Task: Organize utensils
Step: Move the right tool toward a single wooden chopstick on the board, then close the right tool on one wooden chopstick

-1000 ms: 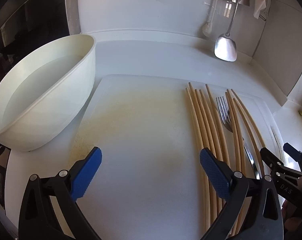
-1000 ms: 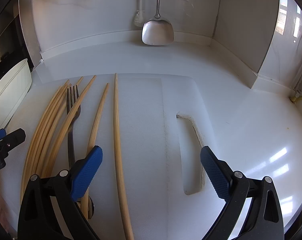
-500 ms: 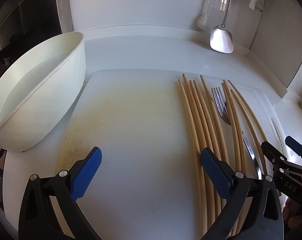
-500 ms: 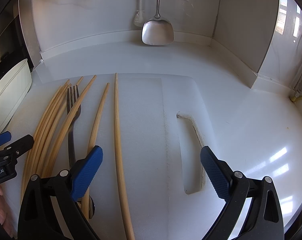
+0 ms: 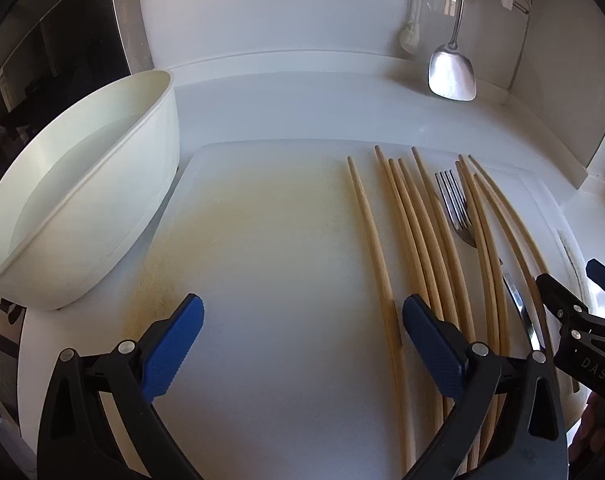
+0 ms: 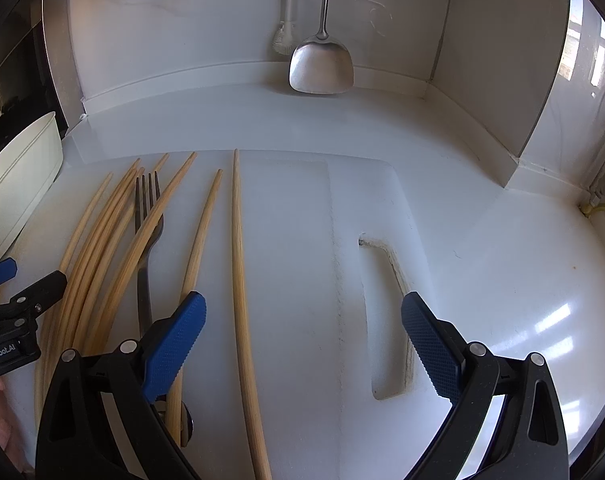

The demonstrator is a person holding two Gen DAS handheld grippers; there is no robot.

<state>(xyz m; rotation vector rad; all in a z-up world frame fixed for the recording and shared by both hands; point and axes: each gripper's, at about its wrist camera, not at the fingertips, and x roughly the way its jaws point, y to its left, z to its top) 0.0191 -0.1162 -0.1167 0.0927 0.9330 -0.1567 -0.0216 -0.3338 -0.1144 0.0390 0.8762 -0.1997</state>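
Your left claw (image 5: 302, 344) was spread wide and held nothing, hovering low over the white cutting board (image 5: 262, 240) on the white bench (image 5: 302, 112). Your right claw (image 6: 302, 344) was likewise wide open and empty, over the right part of the same board near its handle slot (image 6: 386, 320).

The wooden chopsticks (image 5: 418, 232) lay lengthwise on the right half of the board, tips pointing toward the back wall. One chopstick (image 5: 372, 240) lay a little apart on the left of the bunch, passing just left of your left claw's right finger pad (image 5: 430, 348). A metal fork (image 5: 456, 208) lay among the chopsticks, tines away from you, with sticks on both sides of it. In the right wrist view, one long chopstick (image 6: 240, 272) ran between your right claw's fingers, nearer the left pad.

A white oval basin (image 5: 82, 192) sat on the bench touching the board's left edge. A metal spatula (image 6: 321, 62) hung against the back wall.
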